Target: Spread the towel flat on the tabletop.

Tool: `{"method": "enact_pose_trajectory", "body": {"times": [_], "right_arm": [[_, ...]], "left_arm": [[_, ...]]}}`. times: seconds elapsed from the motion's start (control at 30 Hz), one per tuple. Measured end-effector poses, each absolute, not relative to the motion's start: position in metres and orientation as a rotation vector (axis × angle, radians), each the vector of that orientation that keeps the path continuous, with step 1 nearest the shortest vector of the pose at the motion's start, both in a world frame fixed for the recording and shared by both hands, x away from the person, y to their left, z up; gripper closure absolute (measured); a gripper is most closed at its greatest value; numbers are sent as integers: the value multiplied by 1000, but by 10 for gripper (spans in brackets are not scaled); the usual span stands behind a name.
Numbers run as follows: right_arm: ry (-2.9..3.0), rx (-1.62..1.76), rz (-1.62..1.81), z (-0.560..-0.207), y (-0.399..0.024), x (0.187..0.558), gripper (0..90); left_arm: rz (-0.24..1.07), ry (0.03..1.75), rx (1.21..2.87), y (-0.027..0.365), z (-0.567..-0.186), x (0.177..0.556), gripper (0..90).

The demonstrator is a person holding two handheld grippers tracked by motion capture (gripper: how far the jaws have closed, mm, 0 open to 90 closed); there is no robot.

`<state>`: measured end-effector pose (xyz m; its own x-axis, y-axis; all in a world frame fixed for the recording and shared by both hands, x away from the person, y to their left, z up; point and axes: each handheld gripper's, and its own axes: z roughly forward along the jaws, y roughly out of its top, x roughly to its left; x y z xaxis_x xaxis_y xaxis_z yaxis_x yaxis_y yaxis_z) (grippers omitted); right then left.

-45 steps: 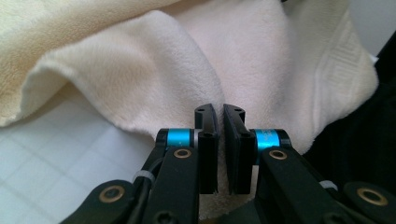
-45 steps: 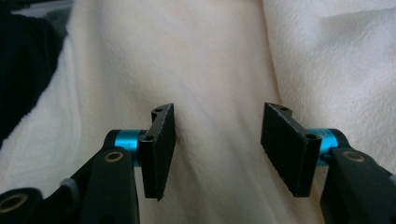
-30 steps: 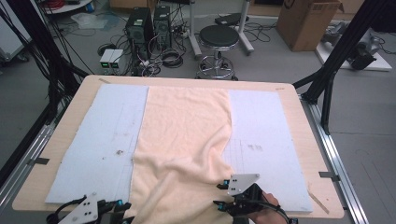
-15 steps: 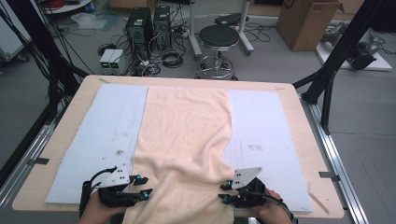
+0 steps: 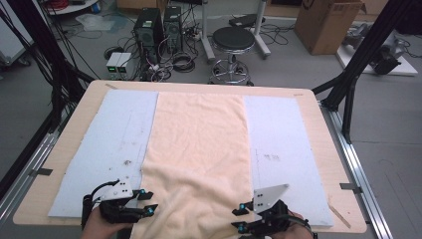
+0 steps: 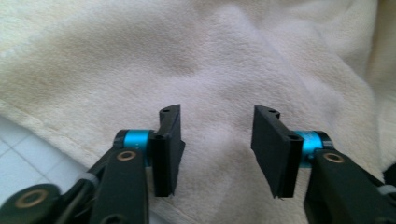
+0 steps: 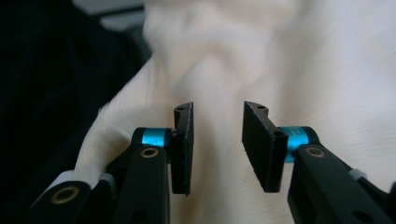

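The room is a workshop: behind the wooden table (image 5: 318, 129) there is a black stool (image 5: 233, 42), computer boxes (image 5: 158, 27) with many cables, and a cardboard box (image 5: 326, 22) at the far right. On the table lies a pale blue mat (image 5: 112, 144), and on the mat a cream towel (image 5: 199, 134).

The towel lies in the middle of the mat, between its left and right bare parts. Its long axis runs from near to far; the far short edge lies straight near the table's far side. The far and middle parts are flat. The near part is not smooth: it has folds and spreads wider toward the near edge of the table.

The left gripper (image 5: 149, 201) is at the near left edge of the towel, the right gripper (image 5: 238, 219) at the near right part. In the left gripper view the jaws stand apart over the cloth (image 6: 215, 70) and have just been opening; nothing is pinched between them. In the right gripper view the jaws also have just been opening, with a gap between them and only cloth (image 7: 299, 60) behind.

I judge that the work is at an early stage: the towel is spread, the near end is not yet gripped, and any fold or straightening is left to do.
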<state>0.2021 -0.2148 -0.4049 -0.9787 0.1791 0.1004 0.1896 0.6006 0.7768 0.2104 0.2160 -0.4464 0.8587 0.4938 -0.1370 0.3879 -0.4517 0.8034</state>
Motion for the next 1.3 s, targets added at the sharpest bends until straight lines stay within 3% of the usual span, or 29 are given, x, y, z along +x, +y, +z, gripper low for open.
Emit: {"method": "enact_pose_trajectory", "body": {"times": [0.2, 0.53, 0.6, 0.73, 0.83, 0.93, 1.07, 1.13, 1.23, 1.3], "right_arm": [[-2857, -403, -1278, -411, -224, 219, 618], [-2868, -176, -1221, -425, -177, 219, 550], [-2886, -141, -1203, -428, -164, 220, 557], [-2951, -73, -1132, -436, -146, 218, 661], [-2938, -83, -1140, -435, -145, 219, 774], [-2936, -73, -1146, -435, -145, 215, 824], [-2875, -4, -1130, -435, -142, 208, 823], [-2828, 0, -1163, -434, -141, 208, 742], [-2837, -57, -1235, -426, -144, 211, 672], [-2851, -136, -1276, -422, -147, 219, 653]], "left_arm": [[117, 609, 2095, 217, -446, 206, 490], [67, 480, 2166, 211, -447, 193, 490], [107, 491, 2170, 210, -446, 193, 564], [136, 510, 2173, 217, -446, 197, 811], [142, 519, 2175, 221, -445, 195, 880], [139, 518, 2179, 227, -444, 191, 886], [112, 522, 2169, 237, -443, 183, 885], [88, 517, 2147, 240, -441, 182, 890], [79, 536, 2089, 237, -438, 187, 725], [96, 544, 2068, 230, -436, 192, 669]]}}
